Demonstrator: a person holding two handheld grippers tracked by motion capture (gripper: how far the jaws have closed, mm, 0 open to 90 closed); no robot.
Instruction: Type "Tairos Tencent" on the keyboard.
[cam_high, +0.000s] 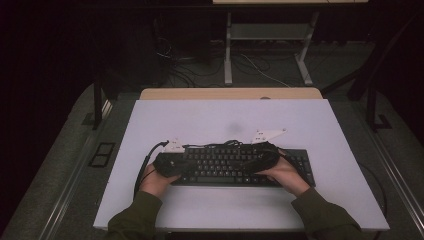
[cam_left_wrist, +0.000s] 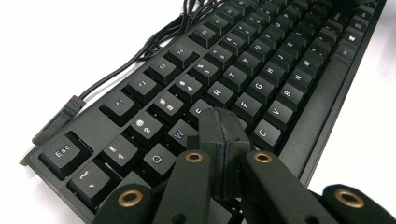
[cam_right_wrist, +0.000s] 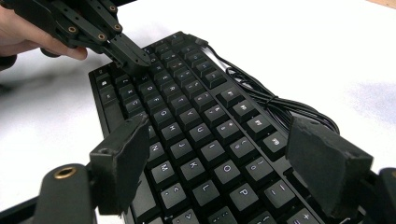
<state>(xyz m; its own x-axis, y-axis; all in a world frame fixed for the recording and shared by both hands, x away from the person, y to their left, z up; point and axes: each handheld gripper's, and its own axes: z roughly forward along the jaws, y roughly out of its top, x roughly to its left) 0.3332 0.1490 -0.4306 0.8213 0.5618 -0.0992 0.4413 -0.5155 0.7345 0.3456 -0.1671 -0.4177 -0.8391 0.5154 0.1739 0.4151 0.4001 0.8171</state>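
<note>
Your closed left claw (cam_left_wrist: 223, 135) rests on the keyboard (cam_high: 235, 166) mid-counter (cam_high: 225, 120), right claw (cam_right_wrist: 224, 158) open above its keys; press off-centre and the tip could hit two keys.

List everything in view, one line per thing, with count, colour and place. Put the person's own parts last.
keyboard: one, black, near the front middle of the white tabletop, under both grippers.
keyboard cable: one, black, bunched on the tabletop behind the keyboard.
tabletop: one, white, centre of the high view.
second desk: one, pale metal legs, on the floor beyond the table.
floor cables: several, dark and pale, on the floor under that desk.
left gripper: one, black, jaws shut, tips over the keyboard's left-hand keys.
right gripper: one, black, jaws open, over the right-hand keys.
sleeves: two, olive green, bottom edge.
</note>
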